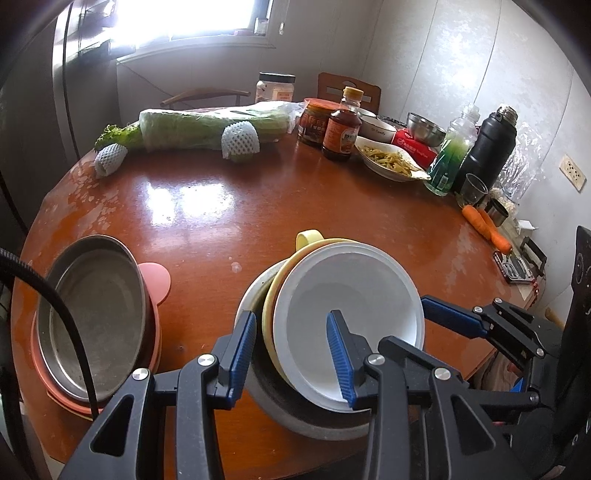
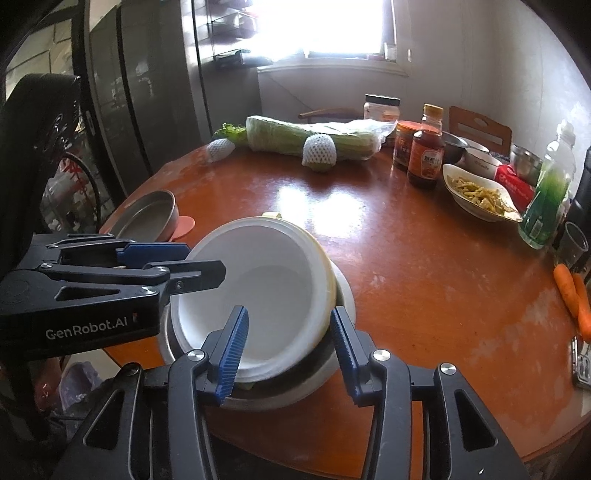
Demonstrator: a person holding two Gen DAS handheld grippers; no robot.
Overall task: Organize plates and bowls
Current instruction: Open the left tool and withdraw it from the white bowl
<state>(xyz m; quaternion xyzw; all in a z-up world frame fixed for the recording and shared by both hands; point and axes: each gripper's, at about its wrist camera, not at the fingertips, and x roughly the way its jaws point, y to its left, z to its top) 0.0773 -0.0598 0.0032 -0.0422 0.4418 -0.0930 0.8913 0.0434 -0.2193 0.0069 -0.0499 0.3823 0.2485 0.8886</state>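
Left hand-held gripper is narrow and clamped on the rim of the white bowl, one pad inside it and the other outside. The right hand-held gripper stands astride the same bowl's near rim, with its jaws a little apart and no pad seen pressing.

The white bowl sits tilted in a yellow bowl, and both rest in a steel bowl. This stack stands on a round, glossy brown bench that reflects the bright window far behind the stack. Pale walls close the corner, with a wall socket to the stack's right and a tall dark fridge to its left.

Left of the stack a steel pan lies on a pink plate. Well beyond the stack lies a wrapped cabbage. Beyond and to the right crowd a red-lidded jar, a sauce bottle, a dish of food, a green bottle and a black flask. Carrots lie nearer, to the right.

The side of the left hand-held gripper reads "GenRobot.AI". The jar and bottle labels are too small to read.

The stack sits close to the bench's near edge. Bare bench stretches from it to the cabbage.
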